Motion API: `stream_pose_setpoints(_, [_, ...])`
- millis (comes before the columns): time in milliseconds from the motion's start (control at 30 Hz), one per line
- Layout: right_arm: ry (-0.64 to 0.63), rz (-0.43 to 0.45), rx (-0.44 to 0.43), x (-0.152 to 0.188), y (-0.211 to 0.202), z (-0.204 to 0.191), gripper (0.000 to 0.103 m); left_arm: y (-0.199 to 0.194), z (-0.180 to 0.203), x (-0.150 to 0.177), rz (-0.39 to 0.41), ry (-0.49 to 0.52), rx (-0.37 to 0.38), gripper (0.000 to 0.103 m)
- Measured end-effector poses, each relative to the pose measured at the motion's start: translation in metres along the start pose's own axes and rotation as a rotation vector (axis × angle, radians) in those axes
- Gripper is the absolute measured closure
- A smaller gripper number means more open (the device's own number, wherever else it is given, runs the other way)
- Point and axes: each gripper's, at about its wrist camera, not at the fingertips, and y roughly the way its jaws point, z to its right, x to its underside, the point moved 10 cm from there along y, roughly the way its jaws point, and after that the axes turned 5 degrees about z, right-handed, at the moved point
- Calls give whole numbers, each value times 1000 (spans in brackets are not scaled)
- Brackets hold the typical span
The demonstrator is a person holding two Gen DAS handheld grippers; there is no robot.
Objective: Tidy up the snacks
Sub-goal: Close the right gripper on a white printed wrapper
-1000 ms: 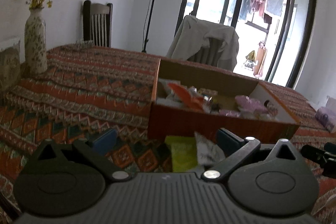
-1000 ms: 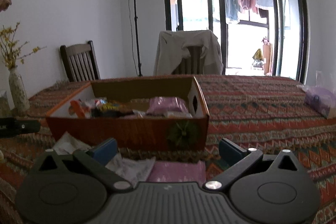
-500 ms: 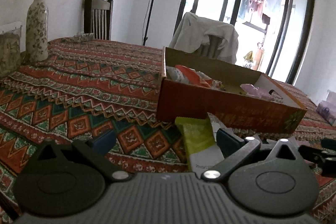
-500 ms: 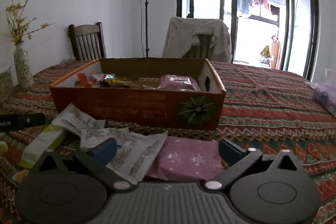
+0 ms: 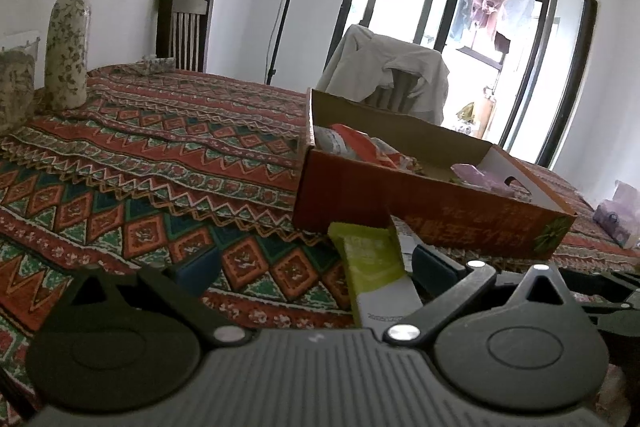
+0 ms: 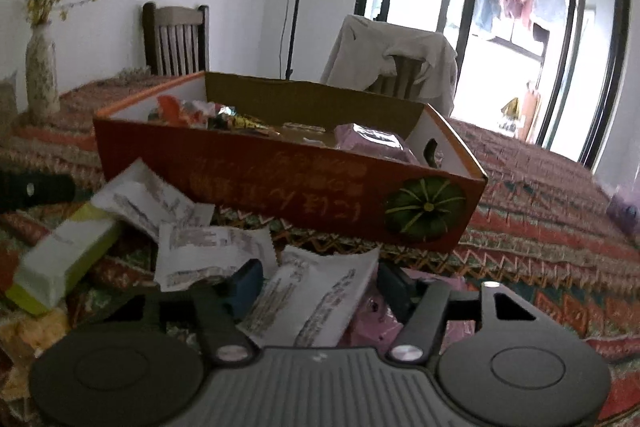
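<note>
Two grippers worked the near edge of the table. Right gripper (image 6: 318, 285) had its jaws closing around a white printed packet (image 6: 316, 301); packet lay between the fingers, firm contact not yet evident. A pink packet (image 6: 374, 321) sat under and just beside it. Left gripper (image 5: 316, 265) was released, jaws wide, with a green-and-white snack box (image 5: 374, 269) lying between the fingers, close to the right finger and apart from the left one. More white packets (image 6: 208, 251) lay loose on the patterned tablecloth (image 5: 160, 155) just in front of the orange cardboard box (image 6: 288, 187), which already held assorted snacks (image 6: 192, 111).

Step in hand, judged: picking up loose snacks for the box. Next move would need the right grip completed, then a lift over the box's near wall.

Beyond stood a vase (image 5: 66, 43) and two chairs.
</note>
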Motion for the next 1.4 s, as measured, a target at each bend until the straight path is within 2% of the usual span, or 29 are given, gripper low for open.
stream_pose_setpoints(67, [-10,4,-6,0,-2,-2,63,1,0,0,-3,1,-2,0])
stream_pose_setpoints(133, [-11,15,-18,-1,-4,-2,65,1,0,1,-3,0,-3,0])
stream_pose_setpoints(200, [1,28,-26,-2,-6,-1,71,1,0,1,-6,-2,-4,0])
stream_pose_setpoints(233, [12,39,-30,-3,-8,1,80,1,0,1,-7,-2,-5,0])
stream_pose_setpoints(267, [22,47,-33,-4,-9,2,83,1,0,1,-7,-2,-5,0])
stream_pose_setpoints(500, [80,132,-26,-11,-24,13,84,2,1,3,-16,6,-9,0])
stream_pose_setpoints(667, [95,152,-24,-12,-26,17,84,6,3,5,-45,25,-26,0])
stream_pose_setpoints(900, [94,164,-28,-13,-29,16,84,10,26,14,-128,117,14,0])
stream_pose_setpoints(1133, [98,171,-29,-14,-30,16,84,17,43,19,-175,195,-29,0])
stream_pose_setpoints(1200, [99,173,-30,-14,-30,16,84,21,46,20,-191,201,-46,4])
stream_pose_setpoints(1300, [103,178,-34,-14,-31,16,84,27,47,22,-223,201,-69,17])
stream_pose_setpoints(1367, [106,179,-36,-14,-31,16,84,30,48,25,-247,193,-72,34])
stream_pose_setpoints(1400, [107,180,-36,-14,-31,16,84,31,48,27,-259,186,-70,38])
